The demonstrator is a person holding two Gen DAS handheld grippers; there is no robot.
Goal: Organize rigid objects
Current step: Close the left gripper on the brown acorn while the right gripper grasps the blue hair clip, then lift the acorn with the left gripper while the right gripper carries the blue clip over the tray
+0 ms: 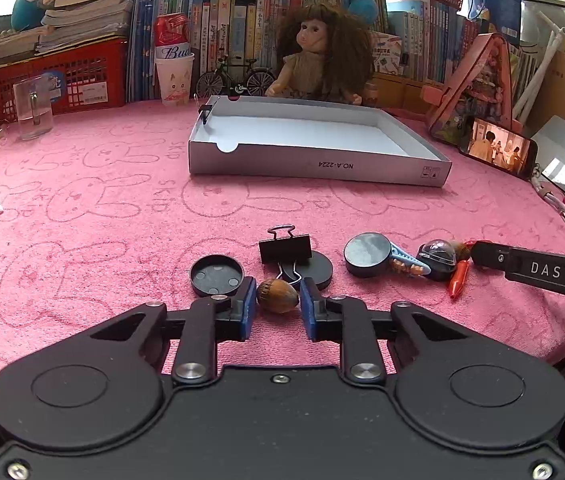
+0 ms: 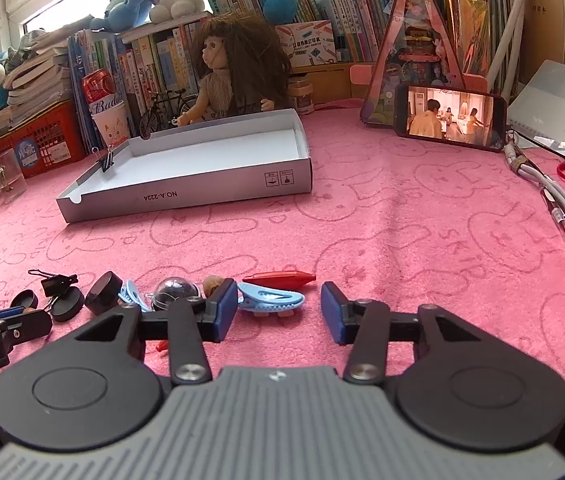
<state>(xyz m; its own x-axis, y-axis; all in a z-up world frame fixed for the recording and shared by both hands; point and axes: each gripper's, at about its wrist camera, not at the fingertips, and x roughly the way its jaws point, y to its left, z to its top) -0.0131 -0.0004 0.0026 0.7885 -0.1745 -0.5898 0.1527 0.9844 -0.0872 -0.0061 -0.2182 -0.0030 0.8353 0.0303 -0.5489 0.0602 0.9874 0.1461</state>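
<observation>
Left gripper [image 1: 278, 300], angled downward, pinches acorn [image 1: 277, 295] on pink cloth [image 1: 102, 216]

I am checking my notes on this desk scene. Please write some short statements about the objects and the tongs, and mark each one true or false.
1. The left tongs grip an acorn. True.
2. The box holds many objects. False: it is nearly bare, with only a small clip on its wall.
3. The right tongs are clamped on the red pen. False: they stand open around a blue hair clip.
4. A phone shows a video. True.
</observation>
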